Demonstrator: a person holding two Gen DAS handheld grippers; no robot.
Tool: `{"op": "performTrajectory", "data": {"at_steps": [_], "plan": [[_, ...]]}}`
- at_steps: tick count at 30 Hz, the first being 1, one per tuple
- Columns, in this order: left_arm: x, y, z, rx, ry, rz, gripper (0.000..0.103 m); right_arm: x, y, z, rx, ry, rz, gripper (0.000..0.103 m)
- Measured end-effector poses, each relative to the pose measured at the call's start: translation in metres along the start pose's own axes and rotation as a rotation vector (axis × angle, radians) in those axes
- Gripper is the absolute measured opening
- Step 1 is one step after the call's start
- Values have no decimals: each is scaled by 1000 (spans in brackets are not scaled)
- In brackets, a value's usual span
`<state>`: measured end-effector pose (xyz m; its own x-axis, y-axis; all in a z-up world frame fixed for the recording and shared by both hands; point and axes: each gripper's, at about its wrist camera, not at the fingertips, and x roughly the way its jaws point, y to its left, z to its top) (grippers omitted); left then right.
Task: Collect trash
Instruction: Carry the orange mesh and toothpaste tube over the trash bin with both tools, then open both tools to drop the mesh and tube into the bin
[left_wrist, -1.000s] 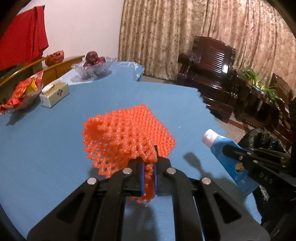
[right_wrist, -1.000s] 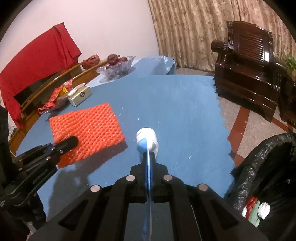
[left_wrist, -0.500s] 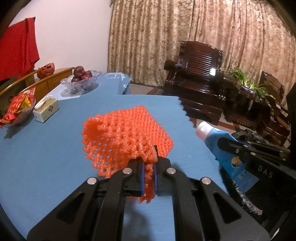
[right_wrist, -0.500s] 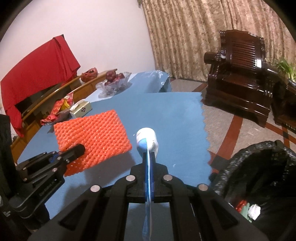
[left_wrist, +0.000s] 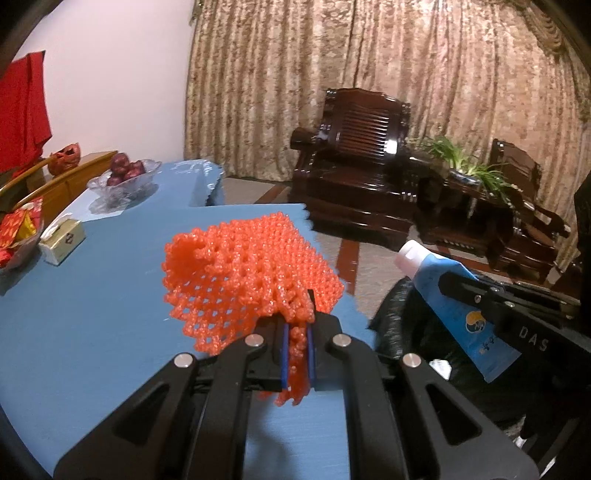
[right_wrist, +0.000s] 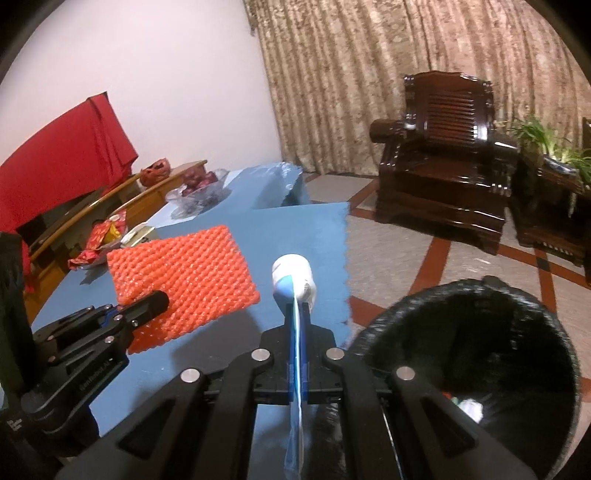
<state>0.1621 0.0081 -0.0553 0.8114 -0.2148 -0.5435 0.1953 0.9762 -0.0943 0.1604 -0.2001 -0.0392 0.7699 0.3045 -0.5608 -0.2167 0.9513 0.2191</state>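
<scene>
Trash half-collected — orange foam net (left_wrist: 247, 273) clenched in left gripper (left_wrist: 295, 354) jaws, blue tube (right_wrist: 293, 291) in right gripper (right_wrist: 297, 369) jaws; both off the surface (left_wrist: 92, 302), not yet in black bin (right_wrist: 476, 354).

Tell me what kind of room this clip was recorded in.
Most likely a home living room: a carved dark wood armchair, floor-length patterned curtains, and a blue-covered table holding a glass fruit bowl.

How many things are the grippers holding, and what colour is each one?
Orange: 1, the foam net in the left gripper.
Blue: 1, the tube in the right gripper.
Total: 2
</scene>
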Motion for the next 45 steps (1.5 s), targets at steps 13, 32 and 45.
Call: {"op": "performTrajectory", "data": {"at_steps": [13,32,45], "plan": [[1,-72,5,76,-15,-120,6,-47,-57,-7,50,-45,-112,2],[61,-148,-24,179,85,-249,6,-44,-139,-36,158,16,-268,2],[98,-160,-33,164,166,-326,61,-26,-165,-53,216,60,-311,41]]}}
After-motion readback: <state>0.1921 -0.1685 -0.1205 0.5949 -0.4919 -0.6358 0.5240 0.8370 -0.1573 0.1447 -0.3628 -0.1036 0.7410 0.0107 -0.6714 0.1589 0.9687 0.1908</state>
